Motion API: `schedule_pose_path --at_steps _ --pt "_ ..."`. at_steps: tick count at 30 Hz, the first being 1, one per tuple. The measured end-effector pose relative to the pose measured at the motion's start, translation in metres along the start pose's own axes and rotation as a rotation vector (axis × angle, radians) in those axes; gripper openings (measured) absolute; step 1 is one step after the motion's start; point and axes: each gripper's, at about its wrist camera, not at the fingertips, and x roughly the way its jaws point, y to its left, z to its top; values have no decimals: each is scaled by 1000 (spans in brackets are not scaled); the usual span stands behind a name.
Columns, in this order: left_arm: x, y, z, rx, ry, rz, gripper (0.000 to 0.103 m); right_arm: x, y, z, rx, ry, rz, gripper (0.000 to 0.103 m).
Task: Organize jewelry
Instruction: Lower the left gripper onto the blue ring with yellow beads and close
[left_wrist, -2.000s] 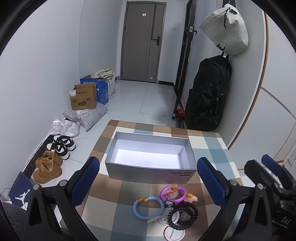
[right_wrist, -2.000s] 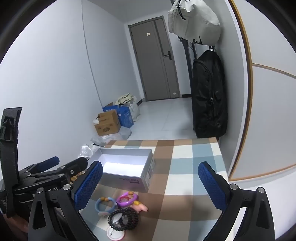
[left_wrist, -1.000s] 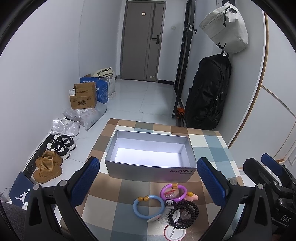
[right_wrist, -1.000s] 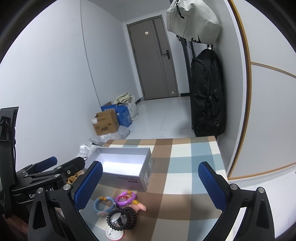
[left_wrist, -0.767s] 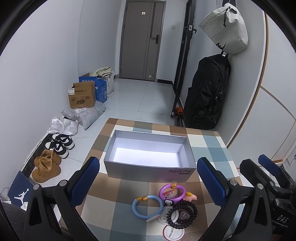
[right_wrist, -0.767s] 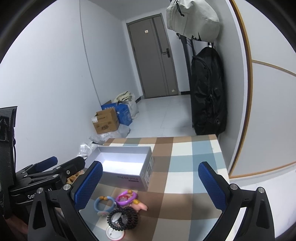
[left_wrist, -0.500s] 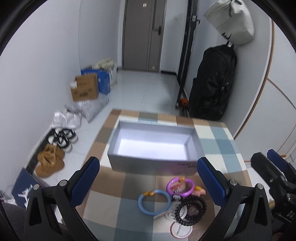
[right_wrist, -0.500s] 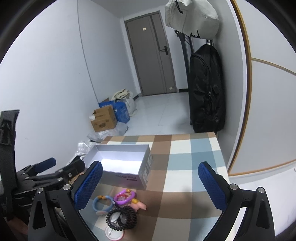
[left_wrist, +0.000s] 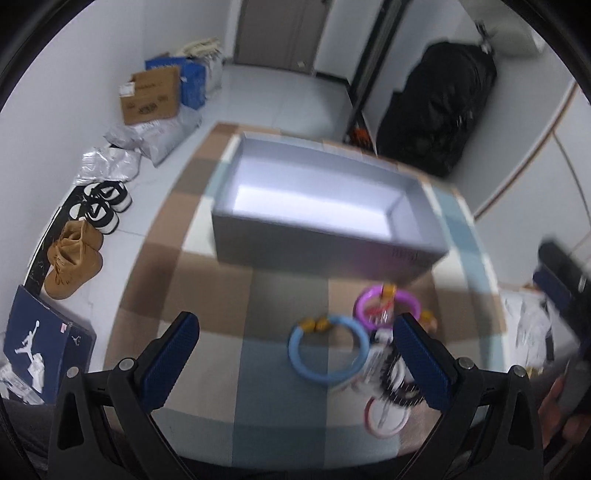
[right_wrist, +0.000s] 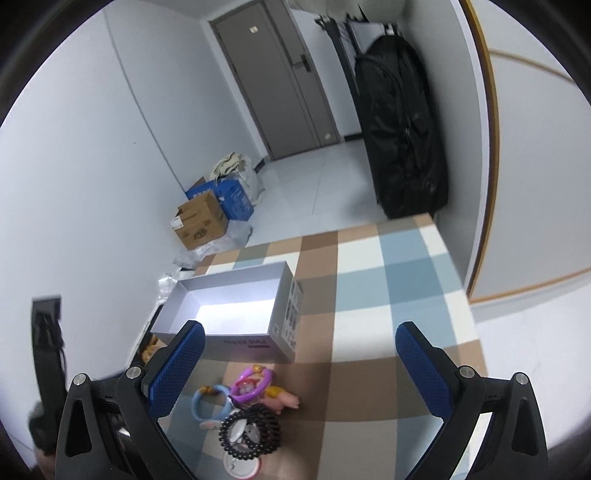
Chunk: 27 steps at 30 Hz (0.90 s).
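Observation:
An open grey box (left_wrist: 325, 210) (right_wrist: 229, 310) stands empty on the checked tablecloth (left_wrist: 258, 387). In front of it lies a small heap of jewelry: a blue bracelet (left_wrist: 328, 347) (right_wrist: 205, 402), a purple bracelet (left_wrist: 386, 301) (right_wrist: 253, 384), a black bead bracelet (right_wrist: 251, 430) (left_wrist: 402, 384) and a white ring-shaped piece (left_wrist: 386, 411). My left gripper (left_wrist: 299, 354) hangs open just above and in front of the blue bracelet, holding nothing. My right gripper (right_wrist: 295, 365) is open too, over the table to the right of the heap.
Beyond the table's left edge the floor holds shoes (left_wrist: 99, 205), a cardboard box (left_wrist: 149, 96) and plastic bags (left_wrist: 155, 133). A black bag (right_wrist: 402, 125) leans on the wall behind the table. The right gripper's body (left_wrist: 565, 288) shows at the left view's right edge.
Both grippers have tilted down and moved in toward the jewelry heap, the left one fast enough to blur. Their jaws stay wide apart and nothing on the table has shifted.

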Motion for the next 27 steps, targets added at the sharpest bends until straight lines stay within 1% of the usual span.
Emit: schedule_pose_path --at_steps 2,3,6,10,12,14,20,24,25,27 --pt "4 -5 -4 35 45 -5 95 3 -1 1 22 8 20 103" --pt "7 -9 -7 54 69 -13 94 5 -1 1 29 6 30 103" --pt "9 -14 -8 74 107 -28 93 8 -2 1 37 18 34 103" --pt "9 -17 -6 78 123 -41 93 13 -4 3 64 20 63 103" --pt "10 -20 -6 76 135 -49 92 17 -6 3 71 17 75 103" --pt "11 -23 -8 77 145 -57 83 19 -7 3 64 20 71 103" --pt "16 -20 -7 70 151 -38 75 19 -8 2 72 29 72 103" --pt "20 -20 -8 120 144 6 72 19 -9 2 66 32 66 103" --pt "21 -20 -8 128 160 12 71 19 -9 2 65 32 66 103" --pt "21 -23 -11 158 156 38 69 19 -9 1 61 33 64 103"
